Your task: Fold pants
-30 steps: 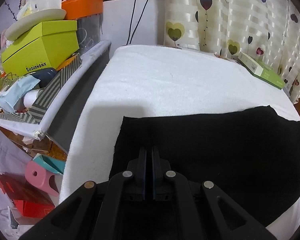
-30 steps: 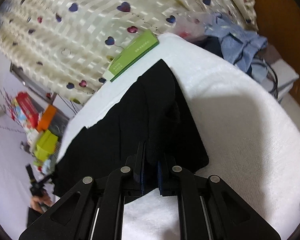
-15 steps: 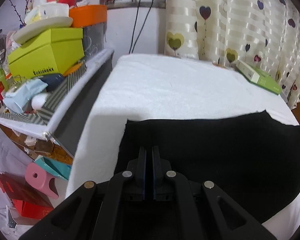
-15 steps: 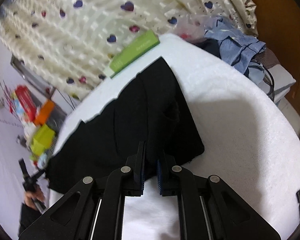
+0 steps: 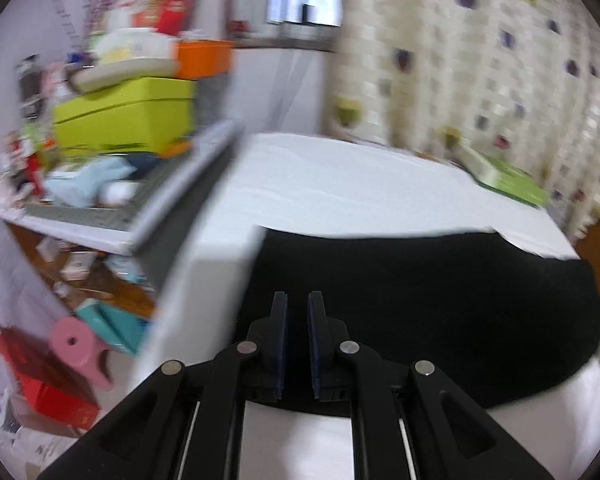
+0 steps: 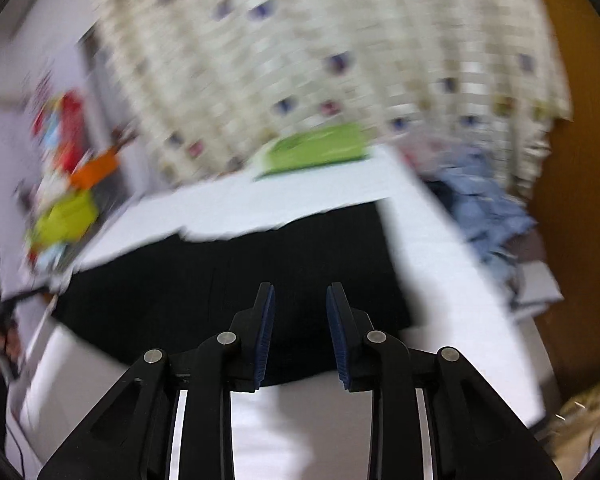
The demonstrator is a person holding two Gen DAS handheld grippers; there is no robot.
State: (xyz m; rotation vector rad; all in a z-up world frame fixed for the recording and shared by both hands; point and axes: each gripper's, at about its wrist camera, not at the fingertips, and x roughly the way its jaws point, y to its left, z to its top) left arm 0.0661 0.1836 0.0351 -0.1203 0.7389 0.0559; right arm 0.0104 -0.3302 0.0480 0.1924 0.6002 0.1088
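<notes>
Both claws hang spread over the near edge of the black pants [image 5: 420,300]: left claw [image 5: 297,312] barely apart, right claw [image 6: 300,304] wider, nothing pinched.

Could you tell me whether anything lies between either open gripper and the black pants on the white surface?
Nothing visible does. The left gripper and right gripper both sit open directly over the near edge of the black pants; the green box lies far behind.
</notes>
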